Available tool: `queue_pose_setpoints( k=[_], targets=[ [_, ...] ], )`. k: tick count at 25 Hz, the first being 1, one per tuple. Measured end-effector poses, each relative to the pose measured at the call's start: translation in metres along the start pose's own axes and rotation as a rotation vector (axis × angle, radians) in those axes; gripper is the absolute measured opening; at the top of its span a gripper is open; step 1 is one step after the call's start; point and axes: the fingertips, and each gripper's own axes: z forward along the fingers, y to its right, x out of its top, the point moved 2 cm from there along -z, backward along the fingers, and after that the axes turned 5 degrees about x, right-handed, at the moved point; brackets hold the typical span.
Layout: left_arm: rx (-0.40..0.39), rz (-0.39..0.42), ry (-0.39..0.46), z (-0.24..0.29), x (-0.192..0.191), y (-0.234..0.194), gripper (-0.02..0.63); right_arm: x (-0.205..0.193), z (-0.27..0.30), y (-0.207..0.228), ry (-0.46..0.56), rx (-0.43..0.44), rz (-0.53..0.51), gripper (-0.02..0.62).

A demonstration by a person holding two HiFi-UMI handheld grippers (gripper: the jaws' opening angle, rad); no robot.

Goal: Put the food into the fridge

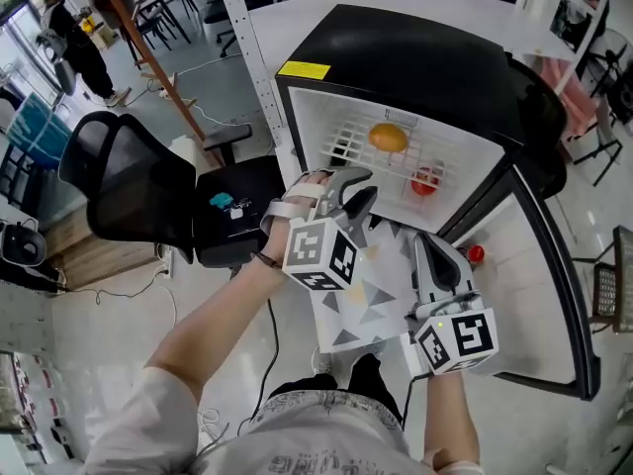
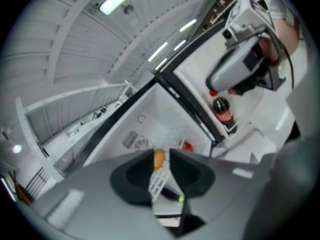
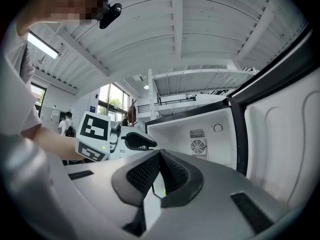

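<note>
The orange (image 1: 389, 138) lies on the fridge's (image 1: 415, 57) wire shelf (image 1: 341, 137), with a red fruit (image 1: 424, 181) beside it nearer the open door (image 1: 554, 295) and bare grid around both. The left gripper (image 1: 358, 194) hangs at the opening's front edge, its jaws narrowly parted and empty. The right gripper (image 1: 427, 247) is clenched on nothing, lower down by the door.

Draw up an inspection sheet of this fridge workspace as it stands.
Surface: white wire shelf inside the open black fridge.
Job's things: orange food and red food lie on that shelf, apart.
Clutter: dark bottle stands in the door rack.
Grippers: left gripper jaws slightly apart, empty; right gripper jaws together, empty.
Cables: cable on the floor beside the fridge.
Surroundings: black office chair; a person far off.
</note>
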Motion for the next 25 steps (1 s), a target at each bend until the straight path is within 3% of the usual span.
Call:
queue_pose_setpoints(
  k=[12, 25],
  targets=[
    [0.057, -0.140, 0.009, -0.055, -0.008, 0.001, 0.011, 0.009, -0.010, -0.004, -0.006, 0.001, -0.015, -0.008],
    [0.086, -0.276, 0.044, -0.084, -0.023, 0.015, 0.006, 0.012, -0.013, -0.017, -0.017, 0.015, -0.020, -0.008]
  ],
)
